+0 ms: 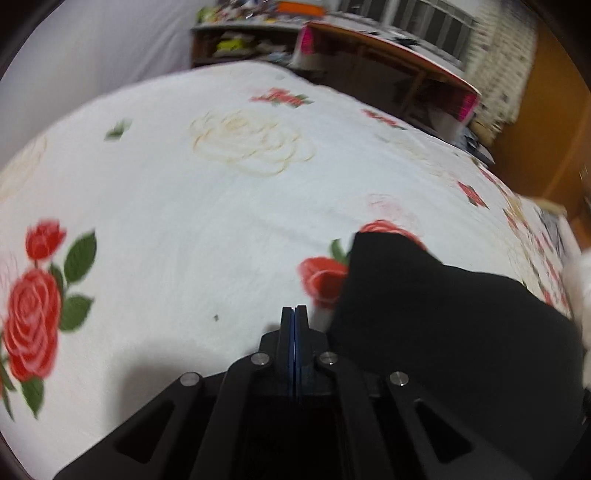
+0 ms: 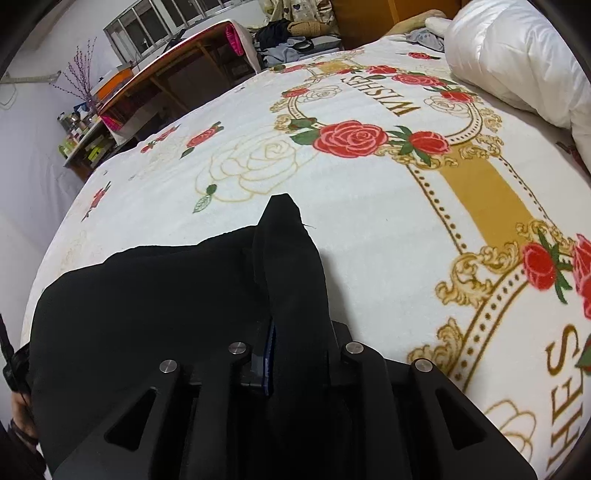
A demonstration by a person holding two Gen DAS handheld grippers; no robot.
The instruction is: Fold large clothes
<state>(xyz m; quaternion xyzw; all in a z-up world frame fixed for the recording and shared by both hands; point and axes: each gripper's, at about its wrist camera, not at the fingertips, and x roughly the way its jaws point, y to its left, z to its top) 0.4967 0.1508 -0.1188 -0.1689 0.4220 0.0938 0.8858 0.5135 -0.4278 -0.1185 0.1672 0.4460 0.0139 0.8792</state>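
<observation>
1. So, the left gripper [image 1: 294, 309] has its jaws pressed flat together, no gap, and nothing is caught between them (the black cloth starts just to their right, not in the grip).
2. The right gripper [image 2: 291, 325] has its jaws clamped narrowly on a fold of the black garment [image 2: 177, 295]; the cloth rises up out of the grip into a pointed peak above the fingers.
3. The black garment lies on the bed, on the rose-print blanket [image 2: 369, 221], near the blanket's close edge; in the right wrist view it spreads left from the right gripper as a wide dark sheet.
4. In the left wrist view the same garment [image 1: 443, 314] fills the lower right, partly covering a printed red rose, with one corner sticking up.
5. The blanket is white with red roses, pale outlined roses, gold scrollwork and gold lettering (part of it reads "WISHES").
6. A white duvet [image 2: 517, 62] is bunched at the top right corner of the bed in the right wrist view.
7. Beyond the bed stands a long wooden desk [image 2: 177, 55] with clutter around it, and a window [image 2: 155, 22] behind it.
8. The left wrist view is motion-blurred, so small detail there is not readable.
</observation>
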